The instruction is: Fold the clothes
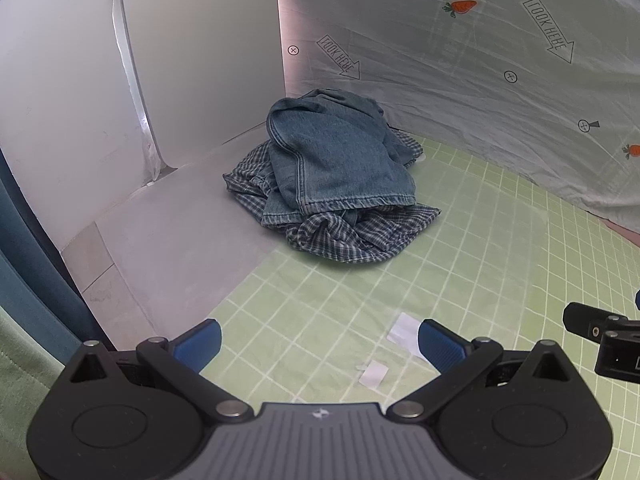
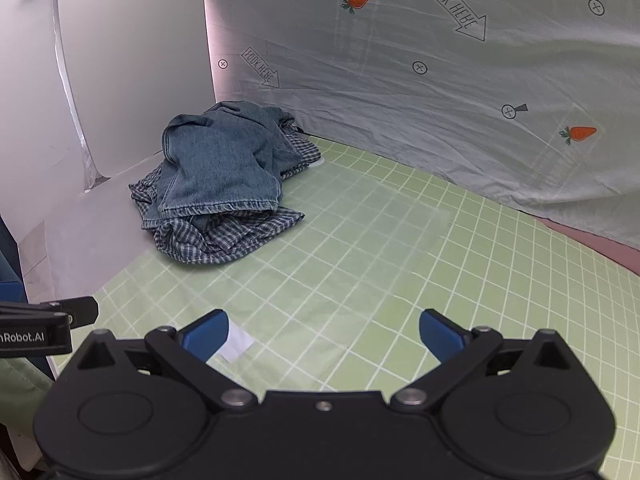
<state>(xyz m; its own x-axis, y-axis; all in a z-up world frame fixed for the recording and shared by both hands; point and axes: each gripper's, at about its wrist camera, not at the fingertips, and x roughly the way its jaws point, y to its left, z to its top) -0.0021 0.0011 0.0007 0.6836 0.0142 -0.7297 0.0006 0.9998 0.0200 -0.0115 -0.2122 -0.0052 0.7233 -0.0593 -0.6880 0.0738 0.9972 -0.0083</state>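
1. We hold the left gripper (image 1: 319, 342) and right gripper (image 2: 324, 334) low at the near edge, both spread wide with nothing between the fingers.
2. Between us and the clothes lies bare green grid sheet (image 2: 360, 240).
3. A denim garment (image 1: 336, 156) sits crumpled on a plaid shirt (image 1: 360, 236) in the far-left corner, unfolded. It lies forward-left of both, nearer the left gripper.
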